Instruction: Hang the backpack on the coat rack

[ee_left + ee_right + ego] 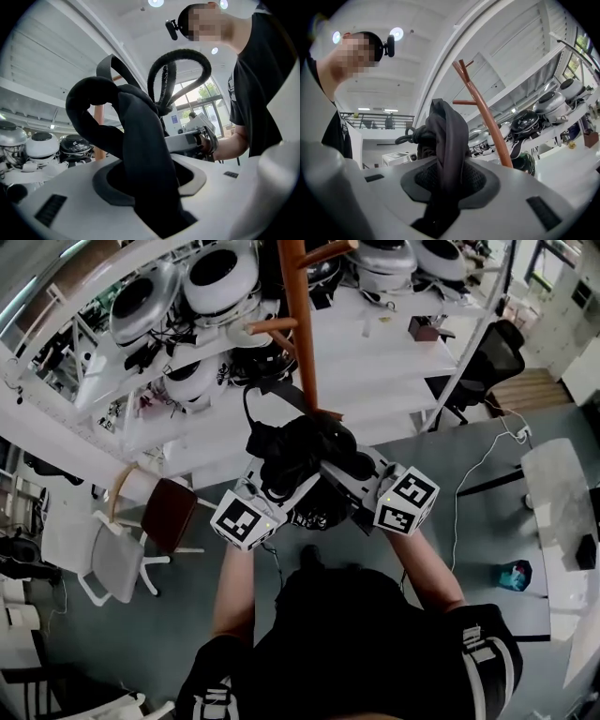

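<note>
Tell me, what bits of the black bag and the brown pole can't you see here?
1. Coat rack: the head view's top edge cuts off its top, and the backpack hides its foot.
2. Left gripper and right gripper: in each gripper view, black fabric fills the jaws and hides their pads.
3. Backpack's zips and pockets: too dark and bunched up in every view.
</note>
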A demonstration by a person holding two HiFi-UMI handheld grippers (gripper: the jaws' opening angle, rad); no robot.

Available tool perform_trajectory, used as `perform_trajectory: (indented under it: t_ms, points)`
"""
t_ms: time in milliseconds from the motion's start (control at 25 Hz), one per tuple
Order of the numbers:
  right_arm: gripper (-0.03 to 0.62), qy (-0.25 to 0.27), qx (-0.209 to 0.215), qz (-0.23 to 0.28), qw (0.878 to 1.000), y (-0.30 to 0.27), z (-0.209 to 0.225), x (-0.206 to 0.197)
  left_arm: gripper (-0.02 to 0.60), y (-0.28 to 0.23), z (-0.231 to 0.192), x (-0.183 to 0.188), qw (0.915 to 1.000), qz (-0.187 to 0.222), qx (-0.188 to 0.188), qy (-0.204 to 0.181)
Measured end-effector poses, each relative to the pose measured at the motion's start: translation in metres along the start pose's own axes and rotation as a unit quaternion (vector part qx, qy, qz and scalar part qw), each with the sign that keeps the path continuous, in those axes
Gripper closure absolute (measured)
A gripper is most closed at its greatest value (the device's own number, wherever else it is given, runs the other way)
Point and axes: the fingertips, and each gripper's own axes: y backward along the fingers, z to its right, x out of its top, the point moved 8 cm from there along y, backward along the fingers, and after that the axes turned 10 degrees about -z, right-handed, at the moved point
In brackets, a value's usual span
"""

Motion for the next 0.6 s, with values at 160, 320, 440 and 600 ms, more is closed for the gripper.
perform_trajectory:
  t_ms: [160, 320, 440, 600]
  points:
    - [0.476, 0.008, -0.017, 0.011, 1.000, -0.014, 0.008, 0.013, 0.368, -0.003, -0.025, 0.005, 0.9997, 0.012, -0.017, -0.011]
    - [0.477, 0.017, -0.035, 0.015, 0.999, -0.029, 0.018, 0.022, 0.368, -0.007, -0.049, 0.007, 0.9992, 0.021, -0.029, -0.017]
    - [0.477, 0.019, -0.049, 0.021, 0.998, -0.038, 0.025, 0.029, 0.367, -0.011, -0.065, 0.011, 0.9988, 0.022, -0.034, -0.026]
    - [0.477, 0.023, -0.061, 0.029, 0.997, -0.044, 0.029, 0.037, 0.367, -0.014, -0.080, 0.015, 0.9976, 0.028, -0.049, -0.040]
